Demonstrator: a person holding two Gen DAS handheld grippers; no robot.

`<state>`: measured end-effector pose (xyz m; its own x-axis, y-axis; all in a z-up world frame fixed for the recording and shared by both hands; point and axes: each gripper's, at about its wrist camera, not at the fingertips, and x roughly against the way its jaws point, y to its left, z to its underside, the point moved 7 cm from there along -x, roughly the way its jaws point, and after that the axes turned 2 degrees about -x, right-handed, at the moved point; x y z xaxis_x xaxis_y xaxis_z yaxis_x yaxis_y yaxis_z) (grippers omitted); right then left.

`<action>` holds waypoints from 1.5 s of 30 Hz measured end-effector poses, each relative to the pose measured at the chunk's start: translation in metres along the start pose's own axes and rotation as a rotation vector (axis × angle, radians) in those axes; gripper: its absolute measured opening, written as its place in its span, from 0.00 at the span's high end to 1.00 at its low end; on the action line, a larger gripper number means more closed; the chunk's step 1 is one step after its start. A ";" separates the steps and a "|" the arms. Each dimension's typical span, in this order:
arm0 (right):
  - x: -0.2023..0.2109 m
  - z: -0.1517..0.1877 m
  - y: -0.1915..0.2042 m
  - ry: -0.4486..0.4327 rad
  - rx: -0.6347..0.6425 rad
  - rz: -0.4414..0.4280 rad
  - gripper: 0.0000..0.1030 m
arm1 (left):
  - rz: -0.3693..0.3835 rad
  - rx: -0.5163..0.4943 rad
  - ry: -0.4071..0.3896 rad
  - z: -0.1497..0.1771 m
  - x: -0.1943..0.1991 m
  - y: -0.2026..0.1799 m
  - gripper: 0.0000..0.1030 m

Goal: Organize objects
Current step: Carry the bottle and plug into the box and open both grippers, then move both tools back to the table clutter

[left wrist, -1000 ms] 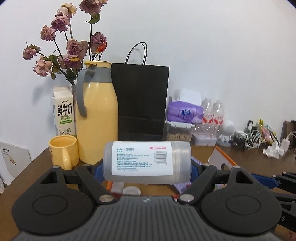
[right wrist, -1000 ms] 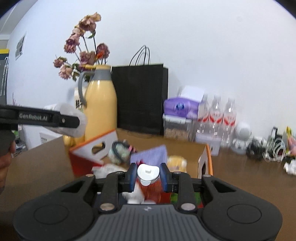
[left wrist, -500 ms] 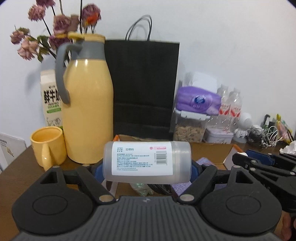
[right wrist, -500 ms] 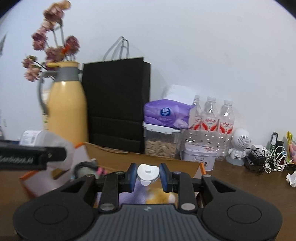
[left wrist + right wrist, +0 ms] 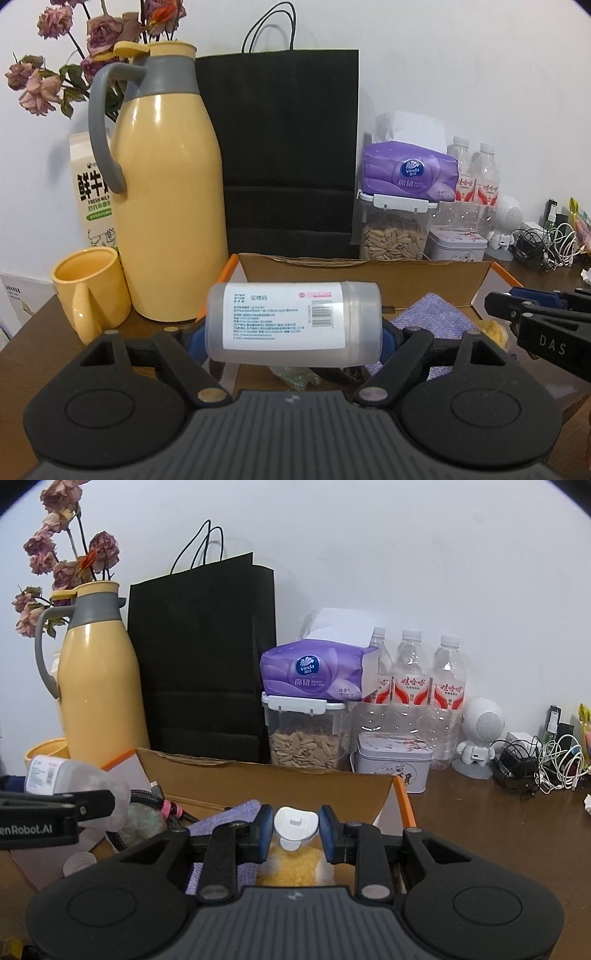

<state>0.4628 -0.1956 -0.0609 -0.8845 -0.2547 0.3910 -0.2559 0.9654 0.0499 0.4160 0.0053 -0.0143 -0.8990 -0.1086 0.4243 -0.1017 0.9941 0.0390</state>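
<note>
My left gripper (image 5: 291, 338) is shut on a translucent plastic bottle (image 5: 291, 319) with a white label, held sideways just above the open cardboard box (image 5: 369, 275). The bottle also shows at the left of the right wrist view (image 5: 62, 775). My right gripper (image 5: 295, 829) is shut on a small white-capped item (image 5: 295, 825) over the box (image 5: 266, 779). Inside the box lie a purple cloth (image 5: 432, 317), a yellow fluffy thing (image 5: 290, 866) and a braided cable (image 5: 155, 801).
Behind the box stand a yellow thermos jug (image 5: 166, 184), a yellow mug (image 5: 90, 288), a milk carton (image 5: 94, 192), a black paper bag (image 5: 288, 155), a tissue pack (image 5: 314, 672) on a seed jar, water bottles (image 5: 413, 679), a tin (image 5: 393, 762) and tangled cables (image 5: 543, 760).
Both grippers have moved forward toward the back wall and now hang over the open box, each still holding its item. The jug and bag look larger and closer.
</note>
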 end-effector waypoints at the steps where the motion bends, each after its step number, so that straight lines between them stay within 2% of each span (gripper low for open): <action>1: 0.001 0.000 0.000 0.002 -0.002 -0.001 0.69 | -0.008 -0.003 -0.008 -0.001 0.002 0.000 0.13; 2: 0.002 0.000 -0.001 0.004 -0.004 -0.001 0.55 | -0.018 -0.003 -0.017 -0.002 0.004 0.001 0.05; 3: 0.004 0.000 -0.002 -0.002 -0.006 0.002 0.38 | -0.024 0.002 -0.031 -0.003 0.006 0.002 0.00; 5: 0.008 -0.002 -0.004 -0.023 -0.010 0.014 0.23 | -0.031 0.013 -0.048 -0.006 0.009 0.004 0.00; 7: 0.009 -0.002 -0.004 -0.028 -0.010 0.014 0.20 | -0.028 0.019 -0.046 -0.006 0.009 0.005 0.00; 8: 0.010 -0.002 -0.003 -0.027 -0.010 0.012 0.13 | -0.029 0.020 -0.044 -0.006 0.009 0.005 0.00; 11: 0.011 -0.002 -0.003 -0.028 -0.008 0.005 0.04 | -0.029 0.019 -0.039 -0.005 0.008 0.004 0.00; 22: 0.024 -0.005 -0.002 -0.039 -0.013 -0.001 0.02 | -0.015 0.030 -0.063 -0.011 0.024 0.006 0.00; 32: 0.062 -0.007 0.001 -0.061 0.013 -0.030 0.00 | 0.016 0.002 -0.111 -0.009 0.072 0.011 0.00; 45: 0.120 0.031 0.003 -0.013 0.083 -0.040 0.00 | 0.007 -0.021 -0.070 0.022 0.111 0.030 0.00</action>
<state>0.3438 -0.2248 -0.0425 -0.8775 -0.2944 0.3786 -0.3223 0.9466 -0.0108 0.3038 0.0226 0.0140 -0.9272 -0.1015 0.3605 -0.0874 0.9946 0.0552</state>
